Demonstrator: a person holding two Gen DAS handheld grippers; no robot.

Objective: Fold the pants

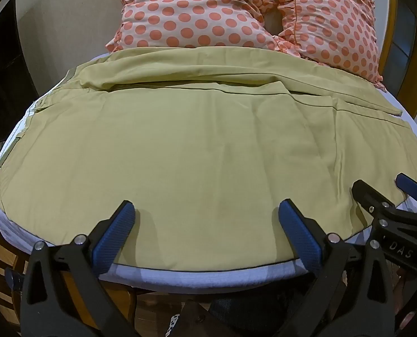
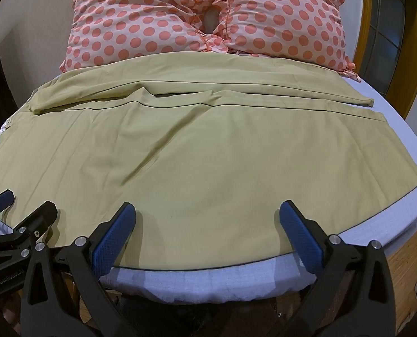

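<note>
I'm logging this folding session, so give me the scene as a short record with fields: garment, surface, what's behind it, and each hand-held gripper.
garment: olive-tan pants, spread flat, legs running left to right, far leg lying partly over the near one
surface: bed with white sheet
behind: two polka-dot pillows at the far edge
left hand-held gripper: open, over the pants' near edge, holding nothing
right hand-held gripper: open, over the near edge, holding nothing
fold progress: not yet folded lengthwise
</note>
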